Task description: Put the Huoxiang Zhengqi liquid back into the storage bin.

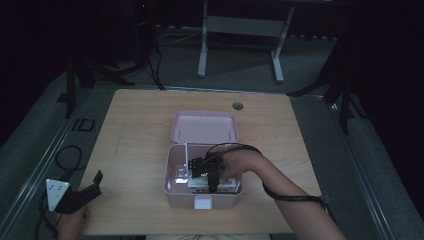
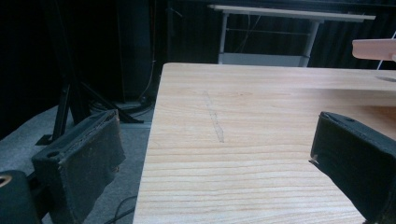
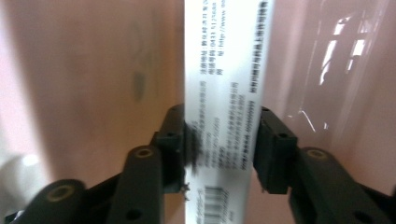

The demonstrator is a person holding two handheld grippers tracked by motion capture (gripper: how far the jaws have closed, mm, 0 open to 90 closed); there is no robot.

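Reaching into the pink box (image 1: 172,170), right hand-held gripper (image 3: 222,144) clamps white carton (image 3: 224,70).

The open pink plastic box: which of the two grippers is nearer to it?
Right. The right gripper is down inside the open pink plastic box, clamped on a white printed carton. The left gripper hovers apart, at the table's near-left edge.

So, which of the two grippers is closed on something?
The right gripper, down inside the pink box: it clamps a white printed carton from both sides. The left gripper stands open above the table's left edge, holding nothing.
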